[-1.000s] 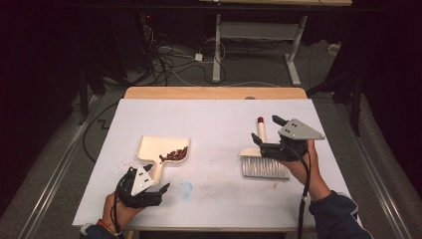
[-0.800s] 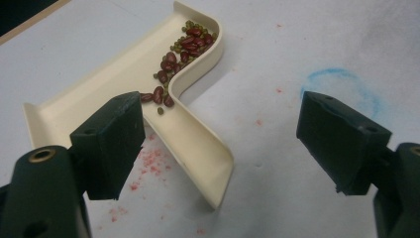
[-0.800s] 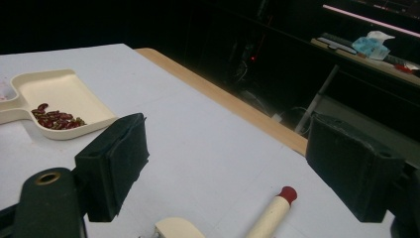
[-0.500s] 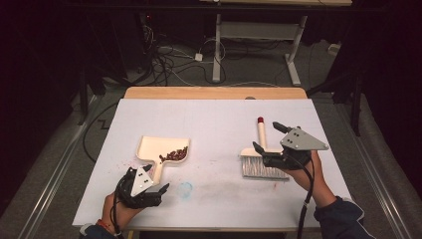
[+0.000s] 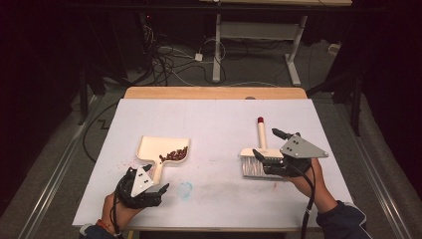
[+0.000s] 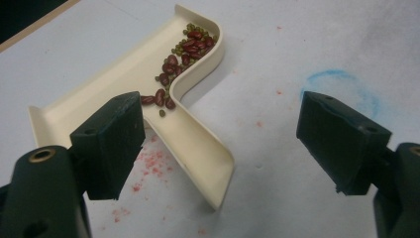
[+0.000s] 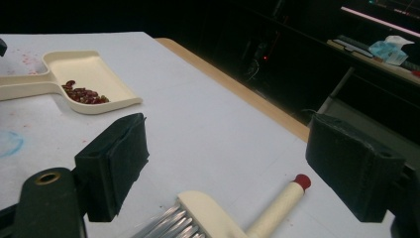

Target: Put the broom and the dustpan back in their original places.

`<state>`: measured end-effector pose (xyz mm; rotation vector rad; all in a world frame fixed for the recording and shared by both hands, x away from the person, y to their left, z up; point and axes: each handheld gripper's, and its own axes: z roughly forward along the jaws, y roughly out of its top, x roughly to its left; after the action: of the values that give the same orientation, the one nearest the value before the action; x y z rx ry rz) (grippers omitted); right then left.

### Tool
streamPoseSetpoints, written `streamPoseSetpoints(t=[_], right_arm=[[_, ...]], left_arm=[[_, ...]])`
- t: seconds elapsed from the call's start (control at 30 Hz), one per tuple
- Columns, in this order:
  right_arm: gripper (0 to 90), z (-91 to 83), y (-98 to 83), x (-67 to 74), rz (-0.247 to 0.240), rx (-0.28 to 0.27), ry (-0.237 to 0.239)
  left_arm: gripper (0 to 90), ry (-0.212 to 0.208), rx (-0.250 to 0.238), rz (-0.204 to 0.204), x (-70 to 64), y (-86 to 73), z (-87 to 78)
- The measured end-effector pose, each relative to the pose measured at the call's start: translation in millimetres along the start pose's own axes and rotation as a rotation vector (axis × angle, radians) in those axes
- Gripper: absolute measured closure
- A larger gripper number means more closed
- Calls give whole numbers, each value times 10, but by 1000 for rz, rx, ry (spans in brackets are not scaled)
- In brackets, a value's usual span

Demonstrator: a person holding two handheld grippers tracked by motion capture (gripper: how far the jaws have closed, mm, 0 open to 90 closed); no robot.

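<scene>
Dustpan (image 5: 159, 152) flat on the counter (image 5: 214, 119), left of centre, handle toward the left gripper (image 5: 157, 191). Beans (image 6: 181, 54) heaped in the pan's corner, some trailing onto the handle. Left jaws wide apart, empty, straddling the handle end without touching it. Brush (image 5: 256, 159) flat right of centre, red-tipped handle pointing away. Right gripper (image 5: 263, 144) over the brush, jaws spread wide, gripping nothing, brush head just below them.

Likely risks: pan lifted by the handle tip and tilted, beans rolling out over the open front edge or down the handle. Off-centre closure on the handle, pan twisted, beans scattered. Brush nudged by a jaw and skidded aside rather than gripped.

Against the picture a second earlier: right gripper drawn back toward the counter's near edge, off the brush handle. Brush, dustpan and left gripper unmoved.
</scene>
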<state>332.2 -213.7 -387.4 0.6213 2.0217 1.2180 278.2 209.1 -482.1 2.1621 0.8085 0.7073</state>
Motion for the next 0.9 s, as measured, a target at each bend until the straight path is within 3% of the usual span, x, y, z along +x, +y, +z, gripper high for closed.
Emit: streamPoseSetpoints(t=[0.43,0.9], right_arm=[[167,-95,-138,21,13,1,9],[167,-211,-311,36,-16,5,-4]], left_arm=[[185,2,1,6,-6,0,-1],[184,-6,4,11,-27,7,11]])
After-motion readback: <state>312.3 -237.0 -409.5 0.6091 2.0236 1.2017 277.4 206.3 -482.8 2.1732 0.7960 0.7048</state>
